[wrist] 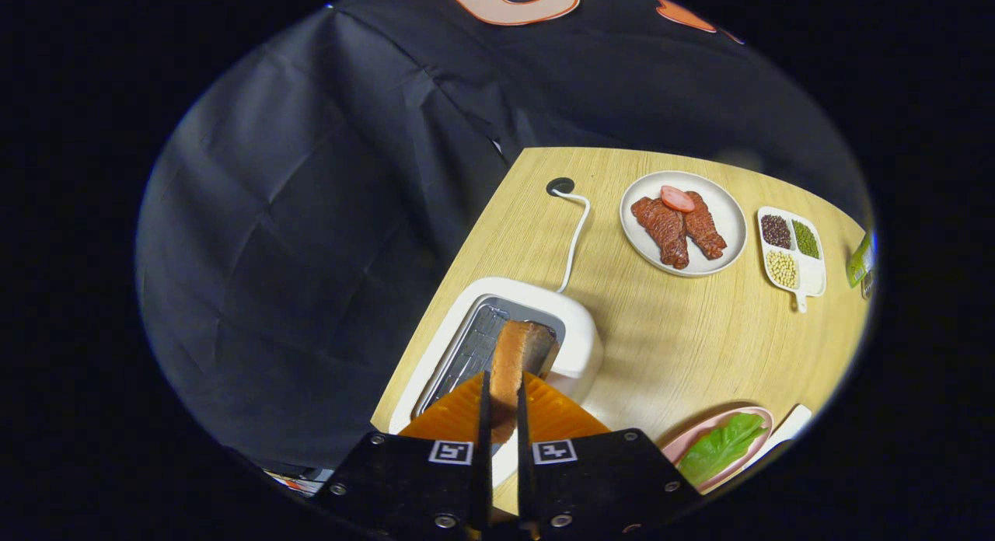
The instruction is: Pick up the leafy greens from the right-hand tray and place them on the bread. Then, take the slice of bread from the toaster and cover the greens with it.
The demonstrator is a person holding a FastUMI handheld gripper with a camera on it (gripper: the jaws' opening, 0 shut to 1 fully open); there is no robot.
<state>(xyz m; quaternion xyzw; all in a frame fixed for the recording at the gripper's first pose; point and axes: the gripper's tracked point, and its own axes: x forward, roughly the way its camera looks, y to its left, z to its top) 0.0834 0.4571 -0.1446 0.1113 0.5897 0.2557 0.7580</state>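
Table [684,347]: pale wood, its near-left edge runs close beside the toaster, dark cloth wall beyond.

Toaster [579,347]: white, slot open, cord [574,246] running back to a grommet hole.

Plate [727,214] w/ two meat pieces, pink slice on top, well beyond toaster. Divided dish [812,273] of beans just beside it.

Pink tray [703,431] near the fingers on the rt, leafy greens [719,448] lying on it; can't tell if bread sits under them.

Gripper [501,405]: jaws nearly together, pinching bread slice [517,358] edge-on, slice part-way up out of slot.

Est: greens step likely done, 2nd half under way. Left: lift clear, carry rt, lay over greens.

Room: open tabletop btw toaster and tray; watch slot rim and table edge.
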